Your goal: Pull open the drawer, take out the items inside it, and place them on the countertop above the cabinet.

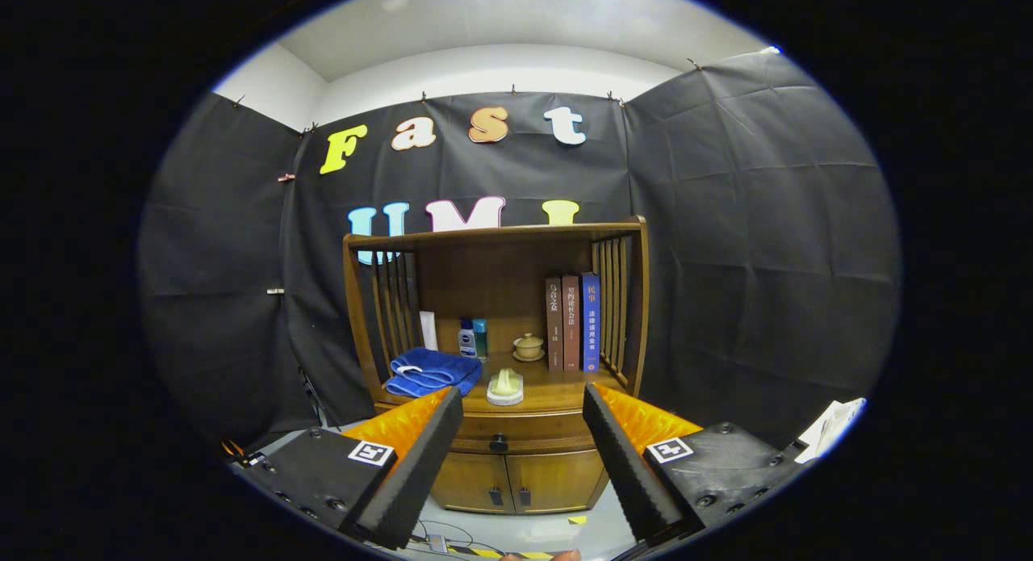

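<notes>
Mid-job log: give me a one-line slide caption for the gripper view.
Open gripper faces the wooden cabinet, its drawer shut, knob between the fingers; a blue towel lies on the countertop.

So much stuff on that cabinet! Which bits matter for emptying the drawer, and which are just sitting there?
For the job:
- drawer, shut, with its dark knob
- countertop above it
- gripper, open, short of the cabinet

Just lying about:
- blue towel
- bottles
- small lidded teapot
- three books
- pale object on a round base
- lower cabinet doors
</notes>
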The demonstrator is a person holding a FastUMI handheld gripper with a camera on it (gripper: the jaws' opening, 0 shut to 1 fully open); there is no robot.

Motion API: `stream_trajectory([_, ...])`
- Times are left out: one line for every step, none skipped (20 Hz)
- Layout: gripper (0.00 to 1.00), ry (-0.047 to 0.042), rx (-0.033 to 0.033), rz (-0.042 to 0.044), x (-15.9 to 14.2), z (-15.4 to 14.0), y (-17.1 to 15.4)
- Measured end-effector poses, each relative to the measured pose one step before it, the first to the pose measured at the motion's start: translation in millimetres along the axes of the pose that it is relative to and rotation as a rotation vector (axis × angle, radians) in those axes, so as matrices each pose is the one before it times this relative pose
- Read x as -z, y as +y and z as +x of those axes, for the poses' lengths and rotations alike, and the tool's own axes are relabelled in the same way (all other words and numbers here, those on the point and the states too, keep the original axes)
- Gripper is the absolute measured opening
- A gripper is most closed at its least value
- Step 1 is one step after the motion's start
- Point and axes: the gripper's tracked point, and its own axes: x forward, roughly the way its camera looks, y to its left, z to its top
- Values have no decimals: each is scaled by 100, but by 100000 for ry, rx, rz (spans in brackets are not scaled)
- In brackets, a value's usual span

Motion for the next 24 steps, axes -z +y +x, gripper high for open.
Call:
stream_trajectory([98,-167,-47,-222,-57,-40,-2])
stream_trajectory([98,-71,-3,-159,-33,-138,11])
stream_trajectory([98,-231,177,168,-55,-90,-38])
stream_trajectory([98,-181,-78,243,45,81,38])
stream_trajectory([98,155,-112,56,89,3,80])
stream_trajectory([98,197,-77,-127,75,-88,20])
stream_trajectory([98,169,-85,-174,69,-11,52])
stream_trajectory([98,-167,-391,-138,-115,27,165])
stream_trajectory([98,-409,-484,-10,-82,-19,135])
stream_trajectory([98,-456,-405,-3,-121,-93,178])
stream_trajectory([98,-188,-55,-109,-14,-6,44])
stream_trajectory([98,-97,74,-98,-4,-14,28])
stream_trajectory([98,-82,-67,-52,27,-31,23])
stream_trajectory([98,-148,69,58,-81,2,0])
stream_trajectory([98,-61,115,43,-31,-14,-8])
stream_trajectory([98,-78,182,31,25,-6,-80])
stream_trajectory([98,-170,218,0,-113,-31,-78])
stream_trajectory([98,-264,187,-105,-33,-9,-53])
stream_trajectory([98,-260,131,-157,-100,-54,-12])
stream_trajectory([98,-468,126,-256,-154,-69,19])
stream_trajectory([98,-396,110,-413,-141,-22,-16])
stream_trajectory([98,-305,154,-513,-26,15,-49])
stream_trajectory([98,36,56,-378,-3,-28,7])
stream_trajectory([98,-60,-264,-185,-23,-22,120])
